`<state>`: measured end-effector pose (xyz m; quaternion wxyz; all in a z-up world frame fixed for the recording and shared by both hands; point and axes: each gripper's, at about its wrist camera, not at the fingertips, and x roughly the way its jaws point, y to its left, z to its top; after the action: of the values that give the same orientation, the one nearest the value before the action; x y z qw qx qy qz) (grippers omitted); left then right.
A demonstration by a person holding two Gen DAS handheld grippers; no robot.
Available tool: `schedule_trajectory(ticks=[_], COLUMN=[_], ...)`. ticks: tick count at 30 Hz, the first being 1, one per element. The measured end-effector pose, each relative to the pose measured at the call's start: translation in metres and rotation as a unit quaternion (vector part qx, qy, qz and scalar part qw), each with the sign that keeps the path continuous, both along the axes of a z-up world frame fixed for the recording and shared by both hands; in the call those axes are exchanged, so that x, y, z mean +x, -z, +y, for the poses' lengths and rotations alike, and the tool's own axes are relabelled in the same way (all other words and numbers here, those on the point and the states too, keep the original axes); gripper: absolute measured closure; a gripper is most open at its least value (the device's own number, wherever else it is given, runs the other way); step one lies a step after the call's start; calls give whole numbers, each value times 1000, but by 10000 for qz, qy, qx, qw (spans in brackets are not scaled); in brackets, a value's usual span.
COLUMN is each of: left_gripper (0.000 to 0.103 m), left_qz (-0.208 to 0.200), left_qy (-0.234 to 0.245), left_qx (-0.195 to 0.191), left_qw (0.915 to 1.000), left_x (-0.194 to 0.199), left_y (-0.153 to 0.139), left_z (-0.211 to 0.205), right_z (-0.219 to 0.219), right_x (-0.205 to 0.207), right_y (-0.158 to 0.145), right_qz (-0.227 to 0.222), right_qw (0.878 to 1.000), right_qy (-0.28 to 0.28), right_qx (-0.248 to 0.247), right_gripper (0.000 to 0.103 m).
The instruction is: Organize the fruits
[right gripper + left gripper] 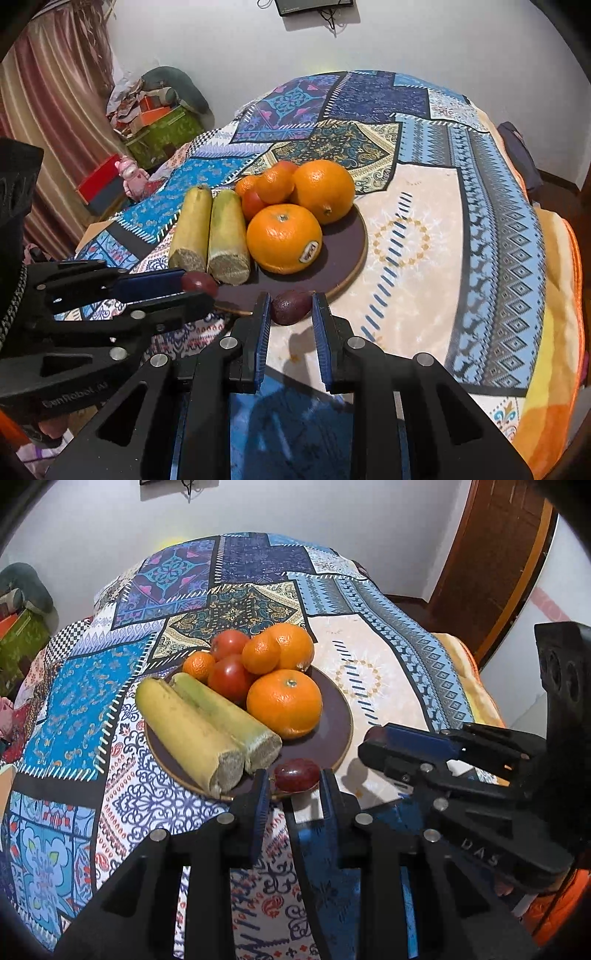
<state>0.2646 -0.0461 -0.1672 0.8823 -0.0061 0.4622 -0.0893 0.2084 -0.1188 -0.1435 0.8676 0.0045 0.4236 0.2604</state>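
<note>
A dark brown plate [332, 734] on a patchwork cloth holds two cut banana pieces [199, 723], oranges [284, 703] and red tomatoes [231, 677]. My left gripper [293, 781] has a small dark red fruit [296, 774] between its fingertips at the plate's near rim; the pads look close on it. My right gripper [290, 308] holds a dark purple fruit [290, 307] between its fingertips at the plate's near edge [347, 273]. The left gripper also shows in the right wrist view [192, 286], with the red fruit [199, 282] at its tip.
The patchwork cloth [388, 672] covers a rounded table. A wooden door [491, 561] stands at the right. Boxes and clutter [159, 125] lie by a curtain [55, 110] on the left. An orange blanket [565, 295] hangs off the table's right side.
</note>
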Motion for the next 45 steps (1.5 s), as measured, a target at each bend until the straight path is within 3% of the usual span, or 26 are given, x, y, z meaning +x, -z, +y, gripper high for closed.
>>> schedule_trajectory(ticks=[20,27,31,36,41,45], left_gripper=[73,73,73,73,73,73], left_qz=[186,161,-111,-651,-1328,-2007], left_qy=[-196,-226,-229,-323,-465,-488], left_qx=[-161,-146,-99,-40,-110,-126], left_qw=[9995,9995,9996,9974,9900,9784], left_x=[19,12,-5,-33,-72,-116], left_y=[19,13,-9,-48,-99,-144], left_z=[14,18,20,25,37,44], right_z=[12,9,6,-3,-10,-10], right_x=[23,18,8,-20,-59,-97], right_y=[22,15,-3,-47,-97,-136], right_qz=[351,299,71,-421,-1068,-1609], right_qw=[9993,9994,9999,9986,9929,9849], right_qy=[-20,23,71,213,387,489], right_qx=[132,144,112,225,340,405], right_gripper=[81,72,72,72,72,71])
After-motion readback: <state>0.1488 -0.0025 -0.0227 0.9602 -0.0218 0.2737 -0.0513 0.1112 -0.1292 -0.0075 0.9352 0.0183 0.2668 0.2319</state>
